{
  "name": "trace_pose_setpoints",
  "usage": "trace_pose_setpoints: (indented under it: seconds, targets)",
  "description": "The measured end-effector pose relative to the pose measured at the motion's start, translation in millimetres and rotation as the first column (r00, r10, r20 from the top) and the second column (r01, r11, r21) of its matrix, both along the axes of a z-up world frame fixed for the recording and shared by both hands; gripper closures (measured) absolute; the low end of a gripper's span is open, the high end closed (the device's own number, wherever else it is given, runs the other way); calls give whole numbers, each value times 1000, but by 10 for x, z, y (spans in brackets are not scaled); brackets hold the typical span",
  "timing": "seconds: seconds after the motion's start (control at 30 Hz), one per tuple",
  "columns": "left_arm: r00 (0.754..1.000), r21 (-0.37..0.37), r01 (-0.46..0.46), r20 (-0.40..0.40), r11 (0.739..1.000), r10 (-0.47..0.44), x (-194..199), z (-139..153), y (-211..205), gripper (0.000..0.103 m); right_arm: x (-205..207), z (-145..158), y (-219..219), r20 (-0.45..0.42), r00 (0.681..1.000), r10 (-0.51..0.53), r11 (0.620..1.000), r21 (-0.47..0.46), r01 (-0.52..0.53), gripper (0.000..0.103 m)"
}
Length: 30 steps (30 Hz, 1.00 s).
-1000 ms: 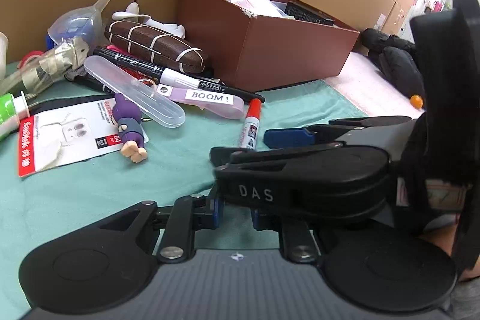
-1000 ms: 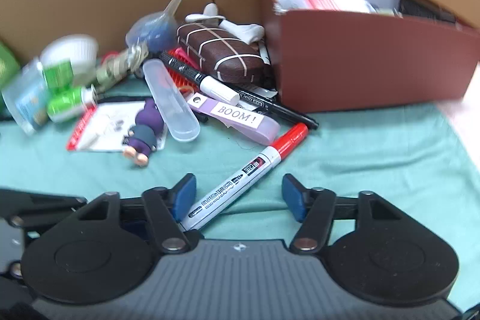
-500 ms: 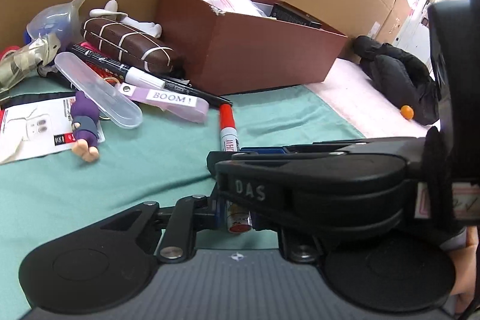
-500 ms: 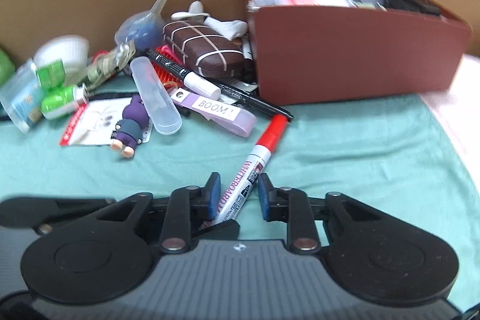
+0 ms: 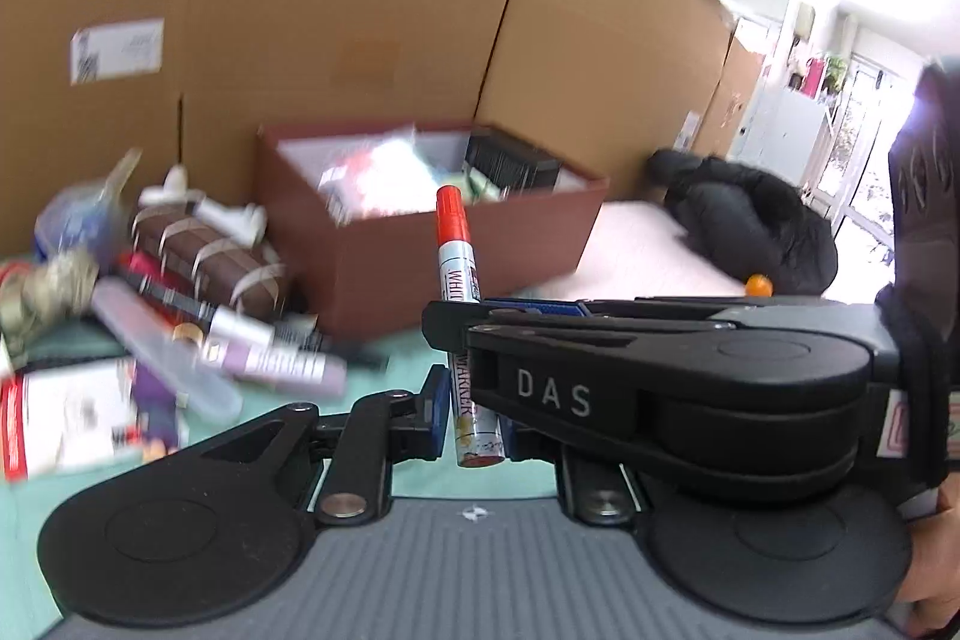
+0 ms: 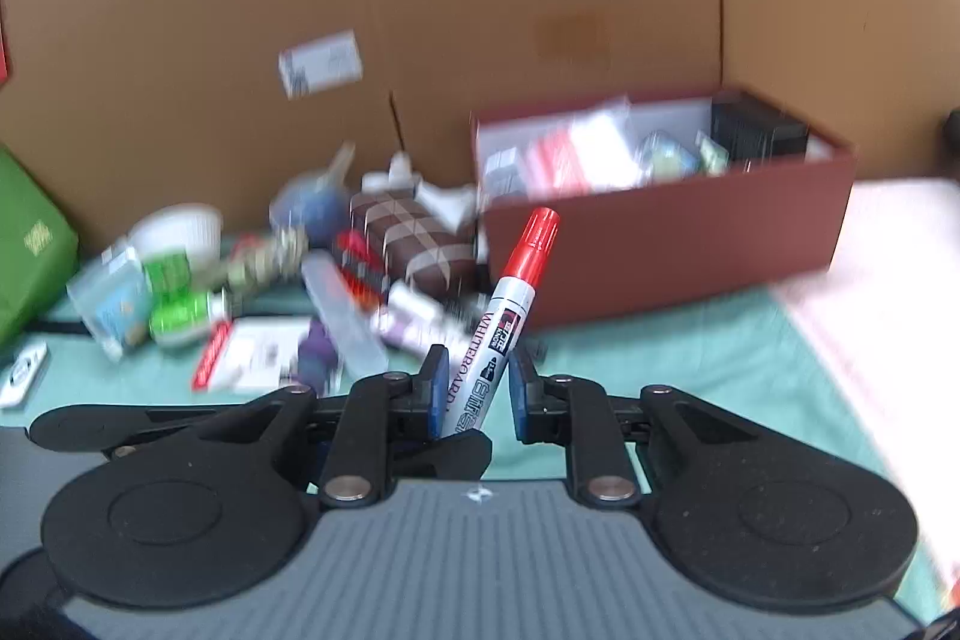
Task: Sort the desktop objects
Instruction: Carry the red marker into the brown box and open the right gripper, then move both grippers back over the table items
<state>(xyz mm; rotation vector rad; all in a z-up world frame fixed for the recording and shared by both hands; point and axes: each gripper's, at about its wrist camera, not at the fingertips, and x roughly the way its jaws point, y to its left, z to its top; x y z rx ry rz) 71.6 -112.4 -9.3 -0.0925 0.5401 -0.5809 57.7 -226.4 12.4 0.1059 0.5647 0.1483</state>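
Big picture first: the brown box (image 6: 666, 244) at the back of the green mat (image 6: 690, 370) already holds a fair load — packets, a black item, some white and red packaging. So part of the sort is done, I'd judge.

Left of the box, a pile still sits on the mat (image 5: 372, 382): brown strapped pouch (image 6: 408, 244), clear plastic case (image 6: 345, 322), purple tag (image 5: 282, 367), black pens (image 5: 198, 307), a carded pack (image 6: 252, 355), a purple figure (image 6: 315, 358), green bottles (image 6: 180, 316), a white cup (image 6: 177, 226). Blurred, so I can't name the rest. That's the bulk of what's left — most of the job, by my count.

Current item: red-capped whiteboard marker (image 6: 504, 322). It's off the mat, cap up and tilted toward the box, and both my tools are on it. My right gripper (image 6: 474, 394) is closing, blue pads either side of the barrel; the left pad touches it, and there looks to be a sliver of gap at the right pad. My left gripper (image 5: 471, 412) is pinching the tail end of the marker (image 5: 462, 328), pads pressed on the barrel, seen just below the right tool that crosses its view.

Box opening (image 5: 420, 172) is just beyond the cap in the left view. Next step as I read it: carry the marker over the rim and drop it in, then return for the pile.
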Motion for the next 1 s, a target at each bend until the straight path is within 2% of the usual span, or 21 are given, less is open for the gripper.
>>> trace_pose_setpoints:
  seconds: [0.27, 0.4, 0.57, 0.7, 0.73, 0.77, 0.8, 0.83, 0.87, 0.9, 0.97, 1.0]
  targets:
    - [998, -2, 26, 59, 1000, -26, 548, 393, -309, 87, 429, 386, -349, 87, 996, -34, 998, 54, 30, 83]
    - [997, -26, 55, 49, 998, -53, 974, 509, -467, 87, 785, 523, -623, 96, 993, -62, 992, 114, 51, 83]
    - [997, -25, 74, 37, 997, -73, 1450, 480, -720, 87, 1256, 568, -996, 69, 992, -103, 981, 174, 90, 83]
    - [998, 1, 51, 40, 999, -51, 1730, 340, -912, 87, 1607, 425, -1261, 27, 991, -130, 960, 253, 119, 81]
    - [999, -1, 44, 24, 999, -44, 1778, 299, -919, 77, 1683, 366, -1322, 19, 990, -139, 952, 278, 129, 80]
    - [999, -6, 41, 4, 999, -41, 1803, 263, -906, 51, 1743, 305, -1376, 7, 988, -152, 943, 299, 143, 79]
    - [999, -8, 35, -9, 999, -35, 1807, 233, -886, 36, 1782, 255, -1418, -13, 986, -163, 936, 314, 159, 71]
    - [1000, -6, 24, 2, 1000, -24, 1798, 216, -866, 11, 1794, 219, -1451, -34, 984, -178, 931, 319, 179, 63]
    - [1000, -1, 8, 27, 1000, -8, 1765, 208, -849, 3, 1785, 196, -1477, -38, 981, -192, 928, 318, 194, 42]
    - [998, 6, -13, 57, 1000, 13, 1750, 217, -836, 3, 1765, 180, -1495, -28, 979, -201, 929, 313, 200, 18]
    - [998, 24, -18, 69, 1000, 16, 1727, 246, -822, 3, 1728, 173, -1516, 3, 974, -225, 932, 293, 214, 4]
    - [998, 29, -18, 65, 999, 16, 1725, 262, -815, 3, 1707, 169, -1516, 17, 971, -238, 931, 287, 224, 4]
